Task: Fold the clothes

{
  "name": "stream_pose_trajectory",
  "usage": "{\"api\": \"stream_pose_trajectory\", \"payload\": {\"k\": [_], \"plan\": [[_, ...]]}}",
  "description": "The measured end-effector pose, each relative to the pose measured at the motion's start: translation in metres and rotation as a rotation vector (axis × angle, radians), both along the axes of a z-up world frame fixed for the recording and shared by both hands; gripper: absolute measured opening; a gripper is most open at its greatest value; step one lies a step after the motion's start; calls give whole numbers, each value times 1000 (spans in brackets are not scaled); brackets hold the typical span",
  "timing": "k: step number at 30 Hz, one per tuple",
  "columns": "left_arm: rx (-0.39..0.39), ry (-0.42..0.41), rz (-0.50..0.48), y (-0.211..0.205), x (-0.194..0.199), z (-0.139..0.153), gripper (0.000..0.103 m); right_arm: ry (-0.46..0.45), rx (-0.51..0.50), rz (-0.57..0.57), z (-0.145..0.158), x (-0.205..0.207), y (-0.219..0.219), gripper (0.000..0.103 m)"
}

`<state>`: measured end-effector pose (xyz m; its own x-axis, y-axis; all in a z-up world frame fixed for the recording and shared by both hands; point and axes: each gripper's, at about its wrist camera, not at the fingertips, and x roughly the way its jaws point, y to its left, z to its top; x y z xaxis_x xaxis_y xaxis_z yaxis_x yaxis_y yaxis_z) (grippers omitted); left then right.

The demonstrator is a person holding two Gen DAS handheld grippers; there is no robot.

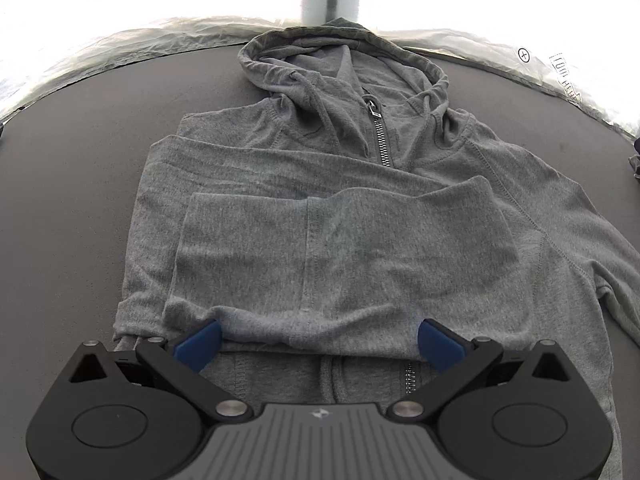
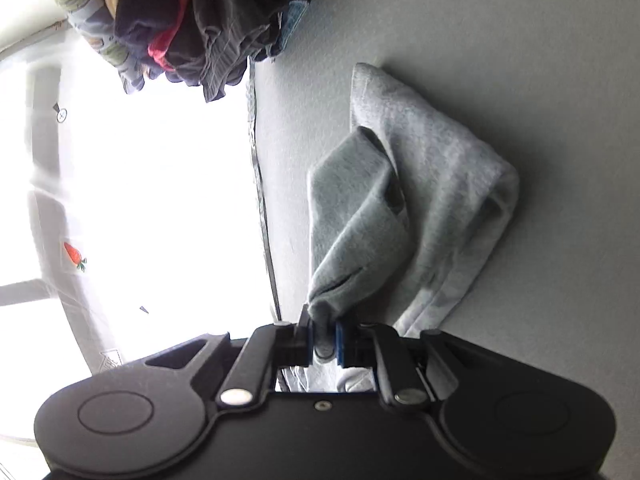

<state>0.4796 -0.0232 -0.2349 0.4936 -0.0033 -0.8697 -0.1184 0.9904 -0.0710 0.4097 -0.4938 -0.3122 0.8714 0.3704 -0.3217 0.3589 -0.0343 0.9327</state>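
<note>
A gray zip-up hoodie (image 1: 340, 208) lies front-up on a dark gray table (image 1: 72, 184), its hood (image 1: 320, 52) at the far end from the left gripper (image 1: 320, 340) and its metal zipper (image 1: 378, 132) running down the chest toward that claw. One sleeve (image 1: 344, 248) is folded flat across the body, lying directly ahead of the left gripper's blue fingertips (image 1: 198, 342). The left claw stands wide open, its two pads spread apart over the garment's near edge, with cloth between and beneath them but nothing pinched. A lower stretch of zipper shows just behind the right-hand pad.

In the right wrist view, rolled sideways, the right gripper (image 2: 323, 344) is clamped narrowly on a bunched tip of gray fabric, apparently the hoodie's other sleeve (image 2: 360, 216), which rises from the pads and fans out ahead of the claw. Beyond it a wider fold of the same gray cloth (image 2: 440, 184) rests on the table surface. Farther ahead and to the claw's left, a heap of mixed clothes (image 2: 192, 20) in dark, red and patterned fabrics sits at the table's edge, against a bright, washed-out background.
</note>
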Motion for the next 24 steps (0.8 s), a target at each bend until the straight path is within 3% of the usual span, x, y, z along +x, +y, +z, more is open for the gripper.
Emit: {"api": "stream_pose_trajectory", "payload": {"k": [5,10,12,16,18,24], "plan": [[-73,-58,70,40,-20,18,103,-65,35,197,19,61,86,10],[-85,-65,100,59,-30,20,103,-186,120,409,46,99,179,11],[-90,-67,112,66,-34,20,103,-139,134,417,44,101,198,19],[-79,-61,91,64,-39,18,103,-2,197,399,19,94,210,24],[-76,-62,68,58,-38,18,103,42,231,355,10,85,204,35],[-31,-89,-62,22,-31,25,103,9,251,276,13,79,173,49]]}}
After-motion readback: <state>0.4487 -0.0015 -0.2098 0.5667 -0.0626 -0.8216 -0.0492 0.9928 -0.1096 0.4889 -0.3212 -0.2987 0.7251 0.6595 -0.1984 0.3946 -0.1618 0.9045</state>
